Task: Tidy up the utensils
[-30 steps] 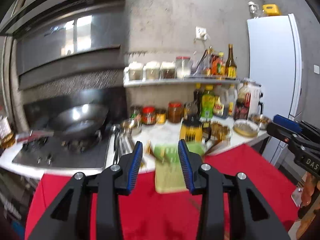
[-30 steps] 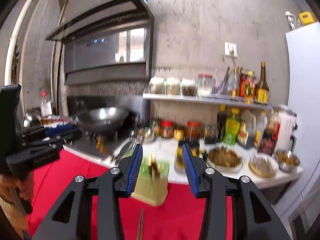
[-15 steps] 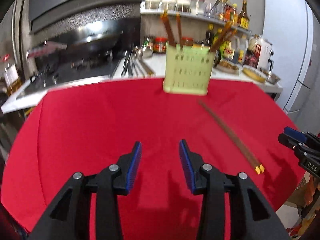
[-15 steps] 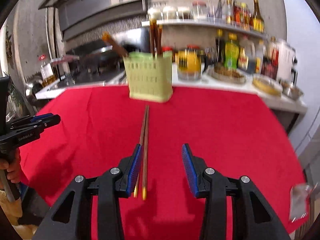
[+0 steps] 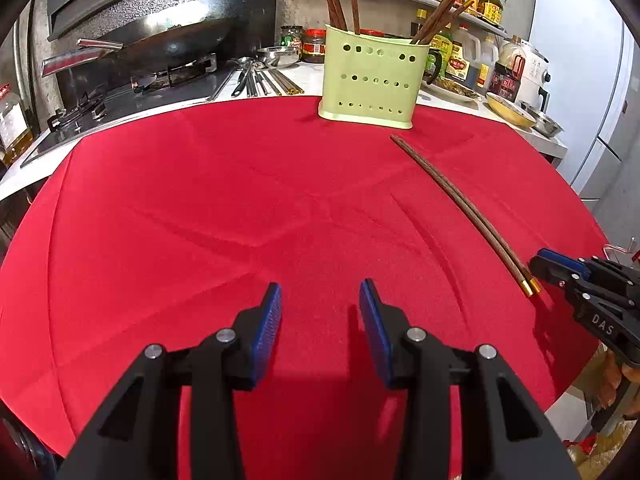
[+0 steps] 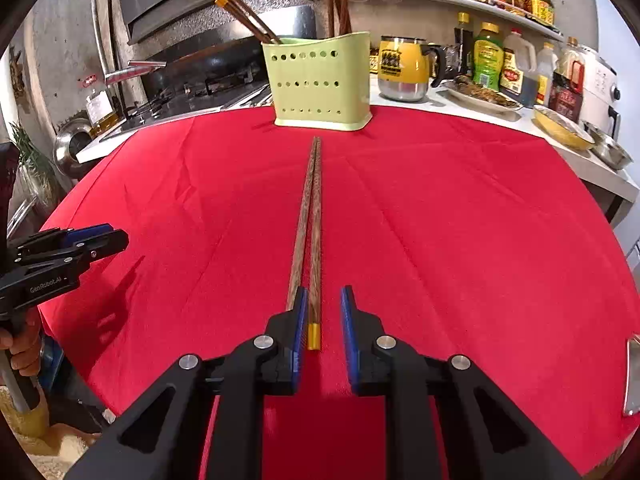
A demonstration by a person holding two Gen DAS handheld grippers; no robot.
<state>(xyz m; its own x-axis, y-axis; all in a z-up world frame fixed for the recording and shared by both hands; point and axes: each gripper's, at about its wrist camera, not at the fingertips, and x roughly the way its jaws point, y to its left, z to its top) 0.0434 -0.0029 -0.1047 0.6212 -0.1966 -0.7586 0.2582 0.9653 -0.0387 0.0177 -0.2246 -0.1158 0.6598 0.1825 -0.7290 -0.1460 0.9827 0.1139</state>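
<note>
A pair of brown wooden chopsticks [image 6: 310, 216] with gold ends lies on the red tablecloth, pointing at a pale green perforated utensil holder [image 6: 320, 84] that holds several more chopsticks. My right gripper [image 6: 324, 320] is open and low, its jaws astride the chopsticks' gold ends. The pair [image 5: 460, 208] and the holder [image 5: 370, 84] also show in the left wrist view, with my right gripper [image 5: 538, 264] at their near end. My left gripper [image 5: 320, 324] is open and empty over bare cloth.
Behind the red table [image 5: 160, 200] runs a counter with a wok on a stove [image 5: 160, 44], loose metal utensils [image 5: 260, 80], jars, sauce bottles and bowls. A yellow mug [image 6: 404, 68] stands right of the holder. A white fridge is at the far right.
Both grippers have tilted down from the kitchen wall toward the table and moved lower. My right gripper has come forward around the near ends of the chopsticks.
</note>
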